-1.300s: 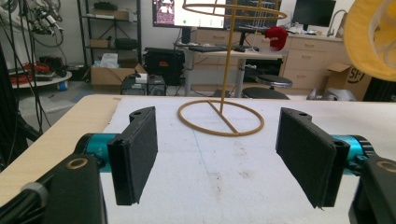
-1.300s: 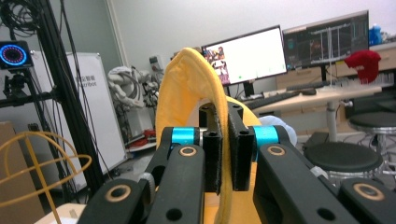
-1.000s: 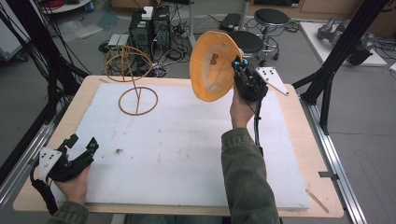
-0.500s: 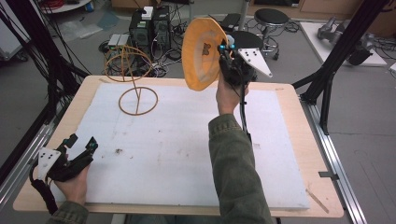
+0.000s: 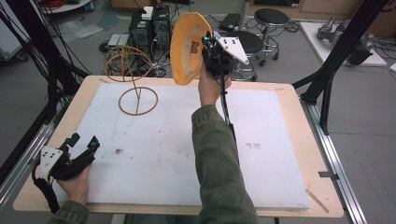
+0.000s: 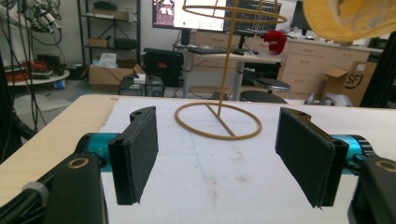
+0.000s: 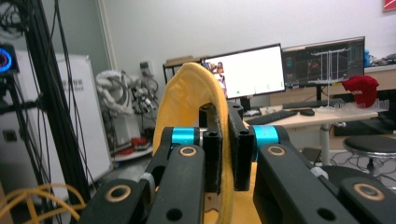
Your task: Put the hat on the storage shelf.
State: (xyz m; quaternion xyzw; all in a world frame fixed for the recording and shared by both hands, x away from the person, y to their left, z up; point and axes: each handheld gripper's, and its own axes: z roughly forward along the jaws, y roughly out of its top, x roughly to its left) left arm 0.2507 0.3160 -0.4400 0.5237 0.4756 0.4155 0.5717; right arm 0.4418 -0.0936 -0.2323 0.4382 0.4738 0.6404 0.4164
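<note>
Yellow-orange floppy hat [image 5: 189,49], dark spot inside (top centre), pinched by right gripper [image 5: 211,51]; its crown side hidden; left gripper [image 5: 81,148] gapes empty

In the left gripper view, the top edge cuts off the hat [image 6: 348,18] and the upper ring of the stand [image 6: 224,70]. In the right gripper view, the right tongs [image 7: 223,154] hide the hat's [image 7: 187,98] lower part.

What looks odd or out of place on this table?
Little does. The white mat carries a few dark smudges. The yellow hat is up in the air, pinched by the right gripper, not on the wire stand.
</note>
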